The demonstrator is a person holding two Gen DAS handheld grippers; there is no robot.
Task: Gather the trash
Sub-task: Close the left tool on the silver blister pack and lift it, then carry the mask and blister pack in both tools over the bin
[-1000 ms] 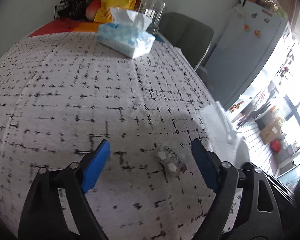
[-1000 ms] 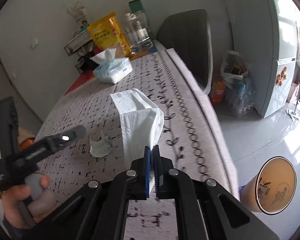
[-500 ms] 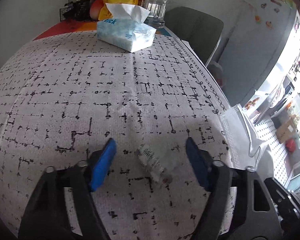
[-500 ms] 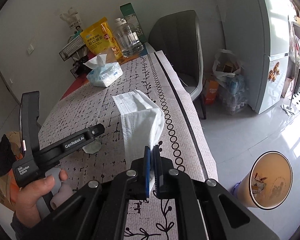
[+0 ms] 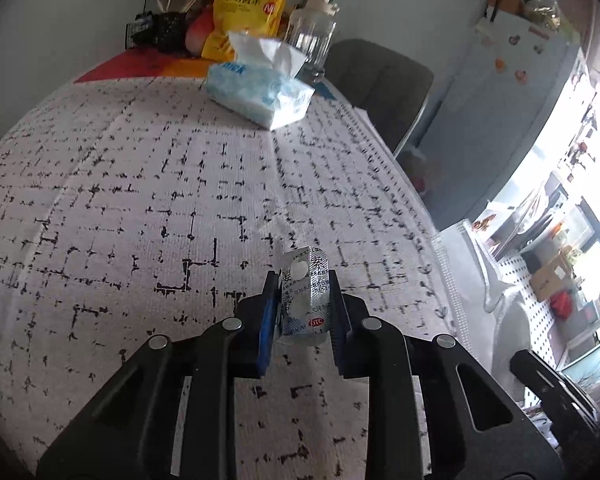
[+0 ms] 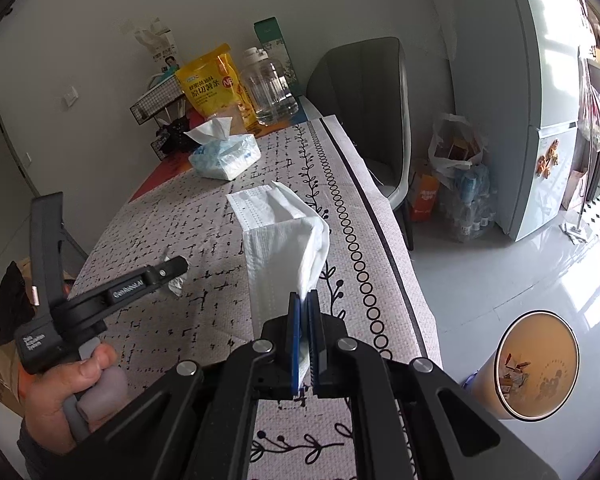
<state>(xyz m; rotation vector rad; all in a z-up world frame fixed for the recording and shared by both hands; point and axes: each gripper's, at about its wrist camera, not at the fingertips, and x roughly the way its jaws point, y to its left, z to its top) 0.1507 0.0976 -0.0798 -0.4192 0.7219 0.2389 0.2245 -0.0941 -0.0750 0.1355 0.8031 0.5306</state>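
- Here the left gripper [image 5: 303, 300] is clamped on the foil pill blister [image 5: 305, 298], held just above the table [image 5: 140, 200] near its right edge; the slick foil could slip free.
- The right gripper [image 6: 305, 332] pinches a white face mask [image 6: 278, 236], which trails over the tablecloth and might snag.
- Farther, the orange bin [image 6: 538, 364] stands on the floor off the table's near right corner; a hasty release could miss it.

**Daylit fisheye views with blown-out window**

Daylight entered from the right, overexposing the window [image 5: 588, 248] and glaring off the floor [image 6: 540, 272]. Both frames curved strongly, with dark vignetted corners. The tabletop [image 5: 140, 200] was evenly lit and sharp.
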